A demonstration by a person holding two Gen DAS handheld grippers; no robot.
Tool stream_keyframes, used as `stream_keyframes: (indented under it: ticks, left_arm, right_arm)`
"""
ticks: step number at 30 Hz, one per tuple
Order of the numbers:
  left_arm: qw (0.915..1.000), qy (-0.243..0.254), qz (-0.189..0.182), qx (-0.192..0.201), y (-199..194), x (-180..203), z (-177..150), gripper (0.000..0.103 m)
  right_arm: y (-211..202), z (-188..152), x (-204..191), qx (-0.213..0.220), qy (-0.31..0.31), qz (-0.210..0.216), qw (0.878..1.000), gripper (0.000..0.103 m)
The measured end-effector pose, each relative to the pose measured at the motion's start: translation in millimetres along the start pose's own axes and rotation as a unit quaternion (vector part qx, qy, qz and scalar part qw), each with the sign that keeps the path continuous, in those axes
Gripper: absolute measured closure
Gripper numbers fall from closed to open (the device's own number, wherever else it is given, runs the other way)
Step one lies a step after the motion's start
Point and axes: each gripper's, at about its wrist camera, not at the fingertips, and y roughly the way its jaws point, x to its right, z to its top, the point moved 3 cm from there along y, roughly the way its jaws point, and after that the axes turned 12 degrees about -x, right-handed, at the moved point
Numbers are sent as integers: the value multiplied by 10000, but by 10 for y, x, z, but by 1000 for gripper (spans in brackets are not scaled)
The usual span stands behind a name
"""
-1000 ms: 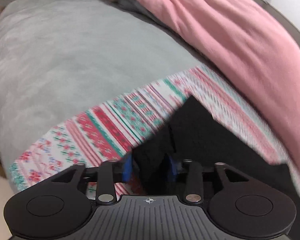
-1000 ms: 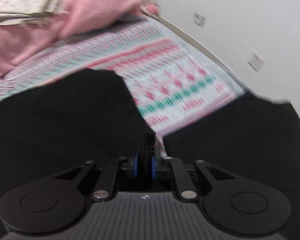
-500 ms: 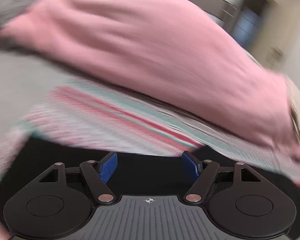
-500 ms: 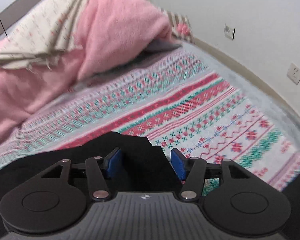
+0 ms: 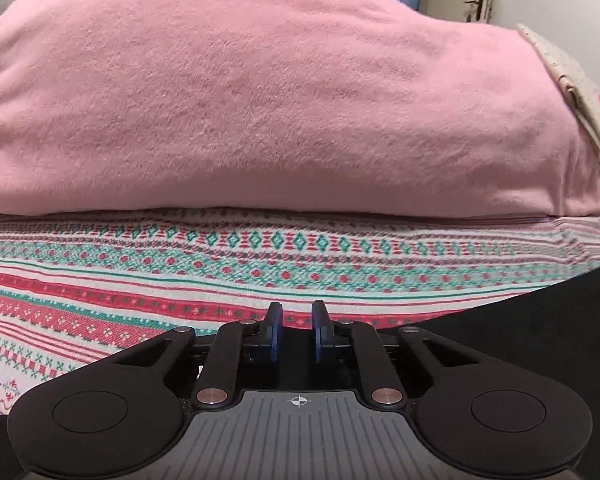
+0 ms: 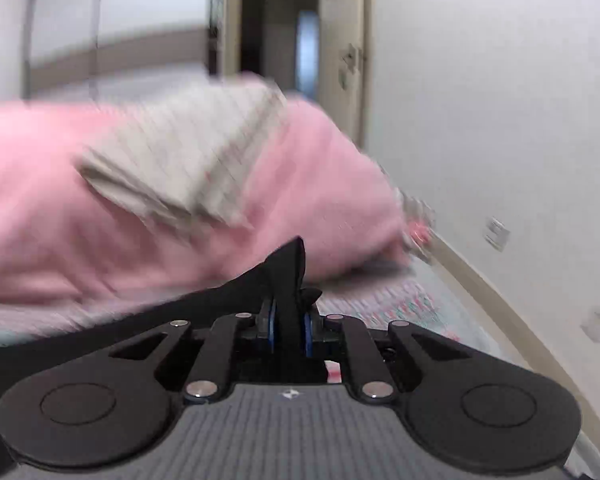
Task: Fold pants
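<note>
Lying on the patterned bedspread (image 5: 148, 280), the black pants (image 5: 540, 320) spread along the near right of our left view. Our right gripper (image 6: 288, 330) is closing, its pads clenched on a raised fold of them. Our left gripper (image 5: 295, 330) is closing too, with nothing between its fingers. A pink blanket (image 5: 260, 100) is heaped on the far side, with folded pale cloth (image 6: 188, 156) on top.
</note>
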Motion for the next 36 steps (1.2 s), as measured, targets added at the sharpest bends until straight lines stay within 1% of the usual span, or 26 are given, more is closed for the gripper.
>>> stream_keyframes:
  ticks: [2, 3, 4, 5, 6, 7, 8, 9, 10, 11, 12, 13, 14, 16, 18, 19, 21, 23, 25, 27, 29, 30, 32, 33, 34, 36]
  left_arm:
    - [10000, -85, 3, -6, 21, -45, 1, 89]
    - [9999, -128, -7, 4, 13, -82, 7, 85]
    - [9999, -147, -53, 28, -34, -116, 10, 84]
    - [9998, -159, -142, 42, -75, -153, 15, 77]
    - [9995, -204, -229, 60, -103, -200, 30, 63]
    - [9992, -270, -287, 84, -99, -230, 31, 54]
    - [9988, -337, -351, 87, -85, -243, 24, 34]
    - [9985, -350, -427, 47, -67, -215, 28, 29]
    - [9982, -310, -516, -42, -12, -190, 10, 29]
    - [9985, -227, -489, -117, 8, -153, -14, 31]
    - [9994, -64, -296, -136, 70, -101, -29, 49]
    - [9995, 284, 35, -156, 116, -13, -49, 74]
    - [9982, 498, 257, -218, 162, 48, -62, 99]
    - [9978, 514, 405, -132, 115, 116, -60, 102]
    - [9981, 466, 389, 118, 28, 110, -9, 103]
    - [9985, 349, 347, 219, 2, 76, 29, 103]
    - [9993, 101, 302, 211, 30, -8, 66, 103]
    - [9991, 86, 361, 199, 83, -34, 54, 103]
    - [9994, 87, 324, 113, 165, -23, 4, 102]
    - [9988, 140, 438, 143, 247, 13, -46, 94]
    - [9986, 136, 489, 178, 197, 42, -46, 91]
    - [9988, 11, 438, 211, 163, 19, -22, 91]
    - [9988, -257, 351, 223, 92, -48, 28, 90]
    - [9981, -352, 392, 305, 11, -62, 44, 90]
    - [9975, -357, 468, 379, -49, -53, 52, 90]
    - [9971, -306, 580, 383, -209, -35, 48, 89]
  right_arm:
    - [450, -158, 88, -700, 480, -109, 9963, 76]
    - [666, -256, 128, -1074, 769, -154, 9911, 76]
    - [779, -312, 142, -1210, 946, -183, 9880, 75]
    - [800, -329, 133, -1132, 1040, -190, 9879, 74]
    - [768, -295, 110, -1017, 1049, -180, 9891, 74]
    - [718, -248, 87, -912, 1026, -134, 9904, 73]
    - [651, -201, 77, -786, 996, -80, 9919, 74]
    - [599, -143, 38, -702, 940, -64, 9931, 74]
    - [559, -111, -1, -670, 856, -88, 9940, 74]
    - [520, -93, -47, -643, 728, -157, 9951, 75]
    - [486, -81, -83, -615, 608, -271, 9959, 75]
    - [446, -82, -82, -593, 542, -354, 9961, 75]
    - [427, -60, -71, -553, 537, -385, 9963, 76]
    - [312, 19, -26, -415, 777, -429, 9952, 76]
    - [144, 196, -48, -184, 779, -684, 9944, 76]
    - [27, 272, -74, -68, 764, -748, 9942, 76]
    - [-115, 390, -105, 64, 739, -696, 9948, 76]
    - [-54, 410, -220, 11, 511, -961, 9941, 76]
    - [225, 285, -229, -346, 476, -1265, 9902, 75]
    - [591, 75, -101, -882, 727, -1191, 9863, 73]
    - [741, -55, 67, -1119, 1003, -1064, 9829, 63]
    - [705, -64, 176, -1123, 1140, -1083, 9811, 62]
    - [449, 26, 401, -696, 1524, -1083, 9799, 49]
    - [298, 61, 505, -488, 1752, -972, 9785, 47]
    - [180, 87, 584, -403, 1920, -784, 9774, 43]
    - [12, 38, 711, -540, 2116, -518, 9745, 42]
